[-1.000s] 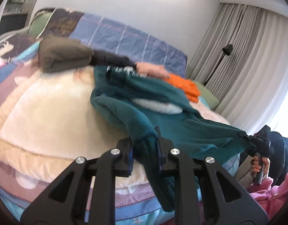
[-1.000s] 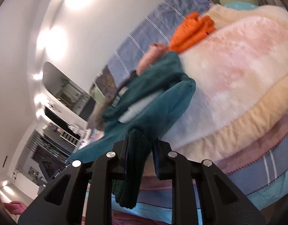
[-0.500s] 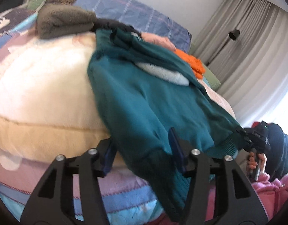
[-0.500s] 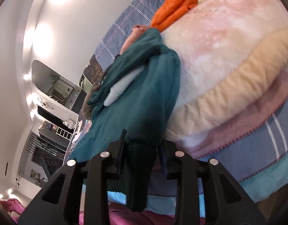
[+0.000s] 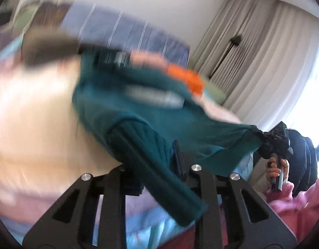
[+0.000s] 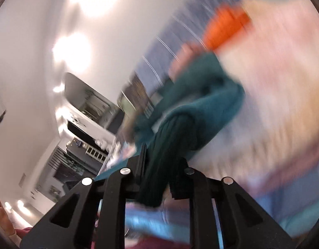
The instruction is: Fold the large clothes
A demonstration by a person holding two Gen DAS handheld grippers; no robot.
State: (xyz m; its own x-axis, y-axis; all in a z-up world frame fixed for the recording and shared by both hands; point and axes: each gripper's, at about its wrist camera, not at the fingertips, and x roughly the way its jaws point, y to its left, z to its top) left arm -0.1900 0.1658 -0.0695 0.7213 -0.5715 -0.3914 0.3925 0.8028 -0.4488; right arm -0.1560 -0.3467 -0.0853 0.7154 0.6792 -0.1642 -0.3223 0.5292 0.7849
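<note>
Your left gripper [image 5: 157, 166] is closing its jaws on a ribbed cuff of the teal sweater [image 5: 122, 112]; your right gripper [image 6: 159, 172] is closing on the other cuff. The sweater stretches toward 12 o'clock across the cream blanket [image 5: 34, 112] on the bed. Beyond, at 1 o'clock, lies an orange garment [image 5: 188, 78].

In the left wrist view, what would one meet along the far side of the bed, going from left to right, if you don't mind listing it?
Olive-brown folded garment → pale pink folded garment → bright orange garment → black floor lamp by the grey curtains.
</note>
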